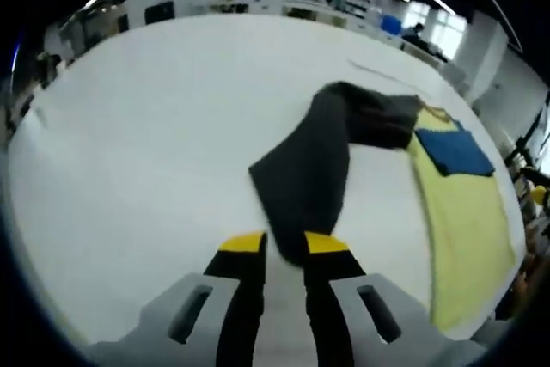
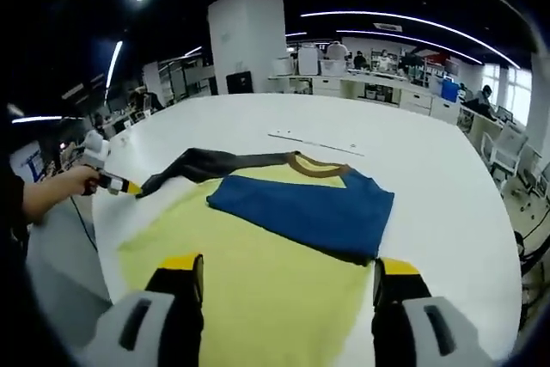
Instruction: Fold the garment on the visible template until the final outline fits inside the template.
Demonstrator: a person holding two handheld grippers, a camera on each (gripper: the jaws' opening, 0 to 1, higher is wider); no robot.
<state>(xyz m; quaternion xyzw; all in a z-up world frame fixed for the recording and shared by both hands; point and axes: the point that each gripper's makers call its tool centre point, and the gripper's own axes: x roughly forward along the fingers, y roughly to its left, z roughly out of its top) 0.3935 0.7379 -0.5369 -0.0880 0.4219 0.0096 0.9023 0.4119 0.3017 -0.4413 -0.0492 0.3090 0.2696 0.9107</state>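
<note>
No text, label, brand, number or sign can be read in either view.

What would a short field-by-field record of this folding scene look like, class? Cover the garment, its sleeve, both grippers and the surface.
garment: yellow shirt with a blue panel and brown collar, lying flat
sleeve: dark grey sleeve, lifted and pulled outward
left gripper: left gripper shut on the sleeve end
right gripper: right gripper open, over the yellow body
surface: white table
</note>
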